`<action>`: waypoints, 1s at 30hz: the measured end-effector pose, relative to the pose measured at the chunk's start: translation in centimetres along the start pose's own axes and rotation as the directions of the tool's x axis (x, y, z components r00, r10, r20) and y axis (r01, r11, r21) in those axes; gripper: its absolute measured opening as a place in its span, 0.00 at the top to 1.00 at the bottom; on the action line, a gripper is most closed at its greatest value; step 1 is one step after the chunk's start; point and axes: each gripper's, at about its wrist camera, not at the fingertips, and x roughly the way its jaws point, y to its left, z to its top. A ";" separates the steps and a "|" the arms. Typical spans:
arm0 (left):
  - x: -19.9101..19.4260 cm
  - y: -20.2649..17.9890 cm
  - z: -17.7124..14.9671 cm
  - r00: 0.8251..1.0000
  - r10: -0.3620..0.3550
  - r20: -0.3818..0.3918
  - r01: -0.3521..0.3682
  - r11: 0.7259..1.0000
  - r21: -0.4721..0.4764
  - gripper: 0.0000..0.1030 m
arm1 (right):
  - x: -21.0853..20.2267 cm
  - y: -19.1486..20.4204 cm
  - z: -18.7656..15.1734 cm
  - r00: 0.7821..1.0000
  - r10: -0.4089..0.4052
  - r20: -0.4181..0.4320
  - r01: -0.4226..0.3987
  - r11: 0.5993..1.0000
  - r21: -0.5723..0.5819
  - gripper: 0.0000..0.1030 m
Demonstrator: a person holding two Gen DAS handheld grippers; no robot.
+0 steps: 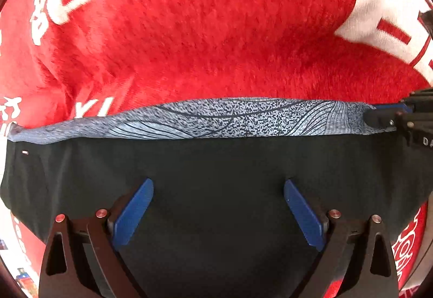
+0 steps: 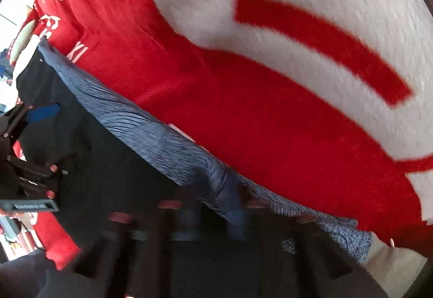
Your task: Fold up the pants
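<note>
The black pants point(image 1: 216, 162) lie on a red blanket, with a grey-blue patterned band point(image 1: 216, 119) along their far edge. My left gripper point(image 1: 218, 187) is open, its blue pads point(image 1: 135, 208) spread wide just above the black cloth, holding nothing. My right gripper point(image 1: 379, 118) shows at the right end of the band in the left wrist view, and appears shut on it. In the right wrist view the pants point(image 2: 108, 162) and band point(image 2: 162, 141) run diagonally. The right gripper point(image 2: 232, 203) is blurred there, with the band between its fingers. The left gripper point(image 2: 40, 111) shows at the left.
A red fleece blanket point(image 1: 216, 27) with large white lettering point(image 2: 297, 0) covers the surface all around the pants. Small cluttered items show at the far left edge of the right wrist view point(image 2: 10, 54).
</note>
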 end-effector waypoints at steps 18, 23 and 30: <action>2.0 0.7 1.0 0.999 0.033 0.005 -0.033 0.999 -0.018 0.00 | -2.6 -9.0 -10.7 0.988 -0.132 0.076 0.078 0.866 0.494 0.79; 0.1 1.5 0.4 0.999 0.048 -0.015 -0.048 0.999 0.002 0.00 | -4.4 -6.5 -13.8 0.975 -0.217 0.052 0.171 0.876 0.451 0.77; -2.7 1.2 -1.3 0.997 0.078 -0.004 -0.077 0.996 0.048 0.00 | -6.8 -4.6 -19.9 0.982 -0.092 0.163 -0.047 0.725 0.687 0.63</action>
